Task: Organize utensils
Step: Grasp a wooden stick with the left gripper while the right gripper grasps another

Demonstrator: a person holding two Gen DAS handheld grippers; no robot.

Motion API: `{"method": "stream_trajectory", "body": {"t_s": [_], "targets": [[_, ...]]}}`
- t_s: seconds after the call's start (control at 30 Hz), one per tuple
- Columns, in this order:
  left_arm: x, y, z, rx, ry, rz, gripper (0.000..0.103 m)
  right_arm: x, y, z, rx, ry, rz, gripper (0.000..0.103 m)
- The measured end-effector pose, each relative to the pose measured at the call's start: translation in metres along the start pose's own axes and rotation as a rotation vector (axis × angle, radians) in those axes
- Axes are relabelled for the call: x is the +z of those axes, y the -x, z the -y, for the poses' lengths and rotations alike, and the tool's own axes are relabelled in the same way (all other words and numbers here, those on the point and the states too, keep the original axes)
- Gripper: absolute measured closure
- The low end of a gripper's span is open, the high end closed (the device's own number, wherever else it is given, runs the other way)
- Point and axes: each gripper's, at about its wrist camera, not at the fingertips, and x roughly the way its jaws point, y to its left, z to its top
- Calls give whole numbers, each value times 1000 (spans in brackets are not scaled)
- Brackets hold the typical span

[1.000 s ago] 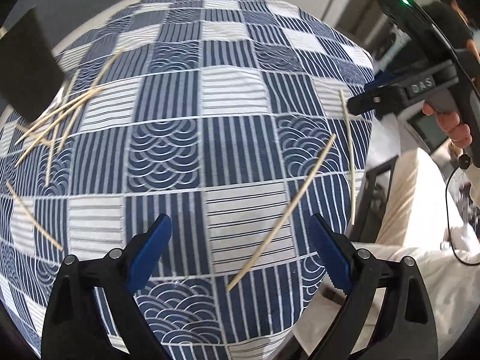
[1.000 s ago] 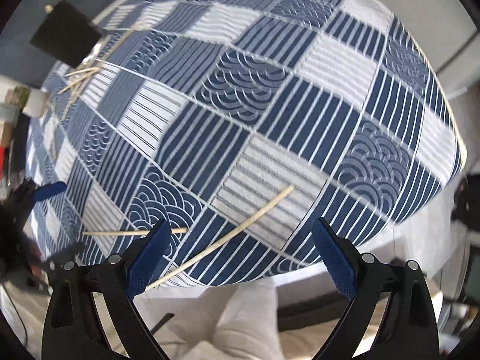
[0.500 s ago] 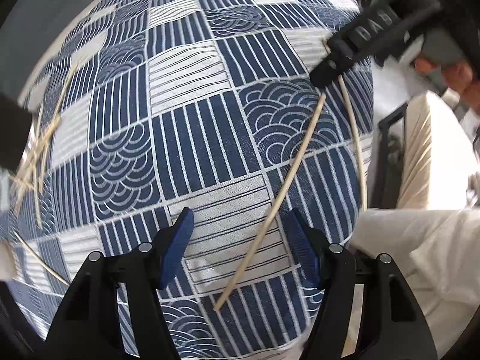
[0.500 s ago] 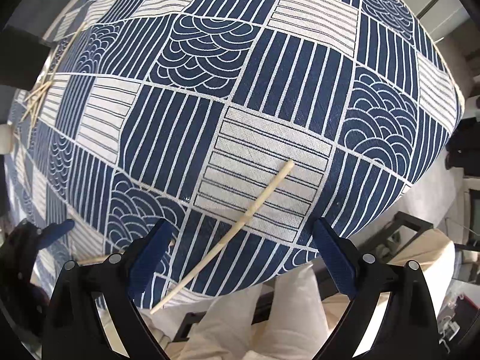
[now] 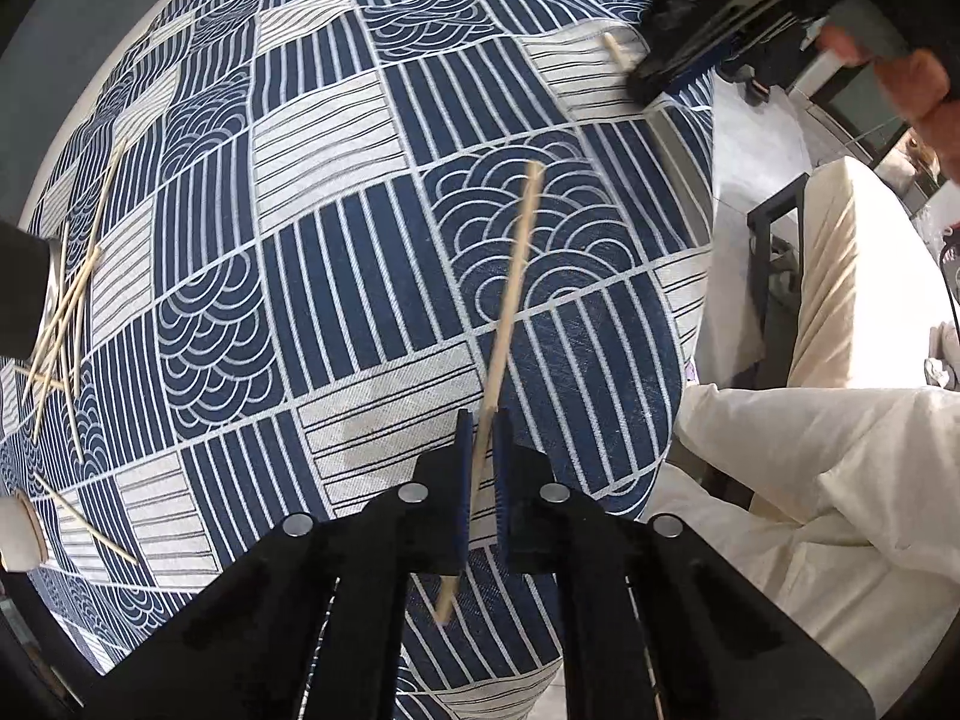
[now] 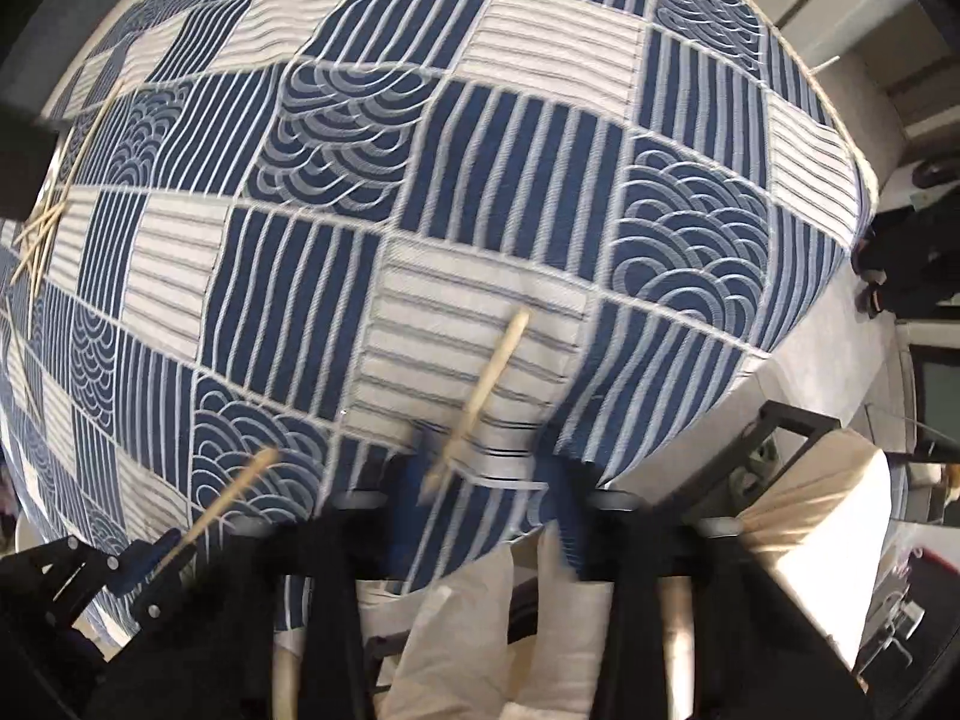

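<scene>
In the left wrist view my left gripper (image 5: 478, 480) is shut on a long wooden chopstick (image 5: 510, 306) that points away over the blue-and-white patterned tablecloth (image 5: 360, 276). My right gripper shows at the top right of that view over the end of a second chopstick (image 5: 618, 51). In the blurred right wrist view my right gripper (image 6: 486, 474) has its jaws partly closed around that second chopstick (image 6: 486, 390) near the table's edge; whether they grip it is unclear. The left gripper with its chopstick (image 6: 228, 504) shows at lower left.
A pile of several loose chopsticks (image 5: 66, 312) lies at the far left beside a dark object (image 5: 18, 288). One more chopstick (image 5: 84, 519) lies at lower left near a pale round object (image 5: 18, 531). The table edge and a white-clothed lap (image 5: 810, 480) are at right.
My left gripper has closed on the chopstick it straddled. My right gripper has come down over the second chopstick and its jaws have narrowed.
</scene>
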Motion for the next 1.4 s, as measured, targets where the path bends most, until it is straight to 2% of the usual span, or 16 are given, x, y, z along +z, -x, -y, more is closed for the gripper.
{"method": "stream_trajectory", "body": {"t_s": [0.23, 0.4, 0.47, 0.6, 0.73, 0.87, 1.13, 1.23, 1.3, 1.33, 1.4], "targets": [[-16, 3, -26, -36, 100, -9, 98, 8, -2, 19, 96, 2, -25, 97], [-28, 7, -44, -51, 176, -12, 98, 13, -1, 25, 172, 38, -13, 98], [-34, 9, -53, -51, 218, -10, 98, 25, -3, 33, 180, 50, -7, 98], [-54, 15, -79, -61, 314, 2, 98, 32, 7, 24, 235, 101, 27, 98], [-83, 26, -103, -42, 406, 5, 98, 34, 21, 6, 259, 148, 42, 98], [-113, 38, -125, -26, 482, 9, 98, 35, 33, -19, 216, 225, 99, 98], [-179, 79, -177, 74, 566, 7, 98, 25, 73, -98, 303, 346, 190, 98], [-188, 101, -193, 125, 587, 11, 98, 24, 91, -127, 338, 383, 227, 98], [-191, 113, -186, 153, 609, 28, 98, 25, 103, -144, 355, 407, 251, 98], [-186, 112, -169, 171, 624, 33, 98, 26, 109, -153, 356, 415, 262, 98], [-180, 127, -169, 211, 645, 44, 98, 28, 119, -167, 365, 428, 274, 98]]}}
